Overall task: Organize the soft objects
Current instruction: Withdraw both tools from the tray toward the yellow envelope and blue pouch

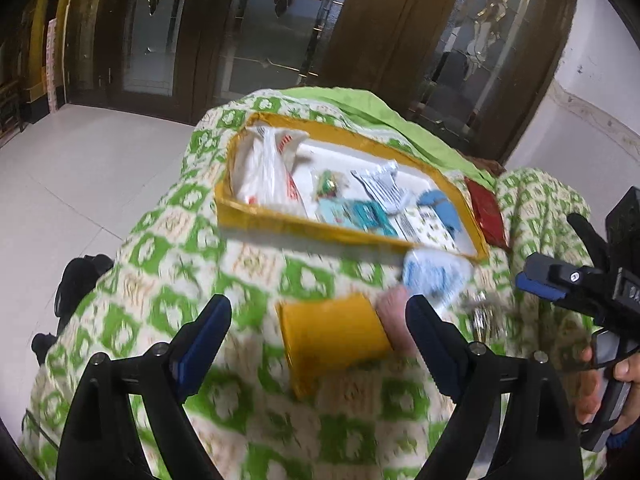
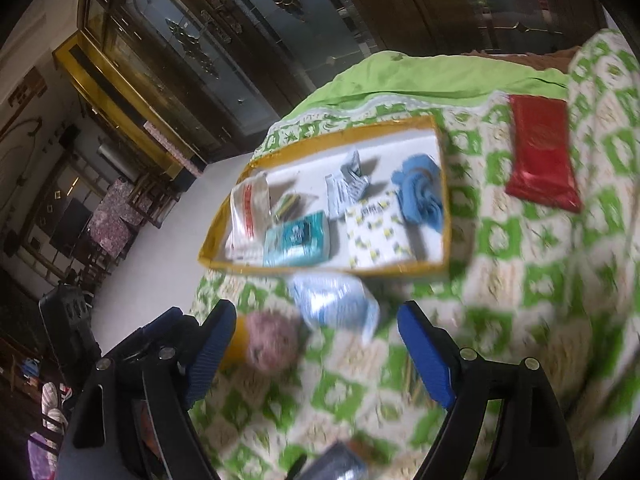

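A yellow-rimmed tray (image 1: 280, 224) (image 2: 224, 262) lies on the green-and-white blanket. It holds several soft things, among them a white plastic bag (image 1: 260, 172), a teal packet (image 2: 298, 238) and a blue cloth (image 2: 420, 188). In front of the tray lie a pale blue packet (image 1: 434, 278) (image 2: 334, 300), a pinkish round thing (image 1: 394, 316) (image 2: 272, 340) and a yellow packet (image 1: 332, 338). A red packet (image 1: 486, 212) (image 2: 540, 152) lies to the tray's right. My left gripper (image 1: 318, 340) stands open above the yellow packet, with nothing held. My right gripper (image 2: 320, 348) (image 1: 556, 256) is open and empty too.
The blanket (image 1: 168, 272) (image 2: 520, 320) covers a bed whose left edge drops to a pale tiled floor (image 1: 72, 184). Dark wooden glass-fronted cabinets (image 1: 240, 40) stand behind. A hand (image 1: 600, 384) holds the right gripper's grip. A dark blurred thing (image 2: 340, 464) lies near the bottom edge.
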Tool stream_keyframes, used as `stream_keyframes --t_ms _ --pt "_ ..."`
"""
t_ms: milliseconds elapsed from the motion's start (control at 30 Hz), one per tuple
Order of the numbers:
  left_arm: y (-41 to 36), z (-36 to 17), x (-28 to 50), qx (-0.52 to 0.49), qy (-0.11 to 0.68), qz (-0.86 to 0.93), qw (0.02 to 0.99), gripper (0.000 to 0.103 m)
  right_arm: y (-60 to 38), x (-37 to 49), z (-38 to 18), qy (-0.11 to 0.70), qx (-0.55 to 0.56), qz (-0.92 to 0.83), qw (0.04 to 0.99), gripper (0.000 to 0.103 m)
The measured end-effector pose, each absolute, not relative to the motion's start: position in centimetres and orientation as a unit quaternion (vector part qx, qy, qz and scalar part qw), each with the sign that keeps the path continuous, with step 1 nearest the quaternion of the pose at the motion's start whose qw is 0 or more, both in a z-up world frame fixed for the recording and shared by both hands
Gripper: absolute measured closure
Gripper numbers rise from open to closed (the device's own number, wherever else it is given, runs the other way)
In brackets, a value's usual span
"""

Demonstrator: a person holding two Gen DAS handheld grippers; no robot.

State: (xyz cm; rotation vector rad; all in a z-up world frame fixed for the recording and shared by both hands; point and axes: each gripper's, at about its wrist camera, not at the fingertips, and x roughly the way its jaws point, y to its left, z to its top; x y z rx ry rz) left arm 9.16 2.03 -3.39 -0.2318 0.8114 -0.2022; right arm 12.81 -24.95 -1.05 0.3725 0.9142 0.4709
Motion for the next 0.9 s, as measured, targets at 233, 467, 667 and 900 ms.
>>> stream_keyframes --t_ms 233,467,667,900 --pt "1.1 -3.4 7.0 -0.102 0.395 -0.105 0.907 0.015 -27.9 6.2 1.0 0.410 0.206 0.211 0.863 0.016" --pt "1.1 -3.1 4.7 -0.117 0.389 -0.108 0.907 0.015 -28.1 1.6 1.8 0.418 0.208 0.213 0.858 0.014" --pt "1.0 -2.9 3.4 -0.106 0.386 -0.105 0.910 0.015 -25.8 2.7 -2.0 0.477 0.188 0.210 0.832 0.014" --pt "0.9 -3.6 3.7 -0.105 0.400 -0.106 0.904 0.015 -25.2 2.9 -3.7 0.490 0.168 0.205 0.831 0.014"
